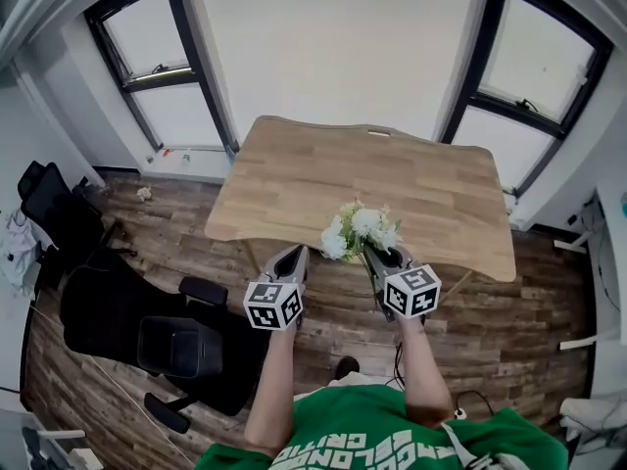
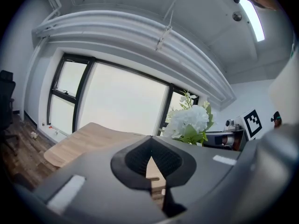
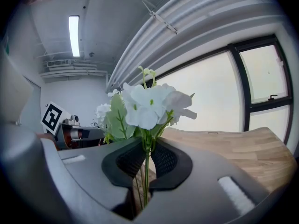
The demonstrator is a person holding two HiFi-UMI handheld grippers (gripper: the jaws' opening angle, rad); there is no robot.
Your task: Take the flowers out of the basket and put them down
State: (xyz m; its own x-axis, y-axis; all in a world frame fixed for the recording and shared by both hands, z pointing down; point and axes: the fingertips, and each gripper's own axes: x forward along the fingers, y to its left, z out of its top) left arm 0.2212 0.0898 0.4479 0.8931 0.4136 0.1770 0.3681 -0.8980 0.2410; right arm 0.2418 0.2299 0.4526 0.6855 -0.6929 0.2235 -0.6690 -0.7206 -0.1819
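A bunch of white flowers with green leaves stands upright over the near edge of the wooden table. My right gripper is shut on its thin green stems. In the right gripper view the stems run up between the dark pads and the blooms spread above the jaws. My left gripper hangs beside it on the left, shut and with nothing in it. In the left gripper view its pads meet at a point, and the flowers show to the right. No basket shows in any view.
Two black office chairs stand on the wood floor to the left, close to my left arm. Dark-framed windows line the far wall behind the table. White furniture sits at the right edge.
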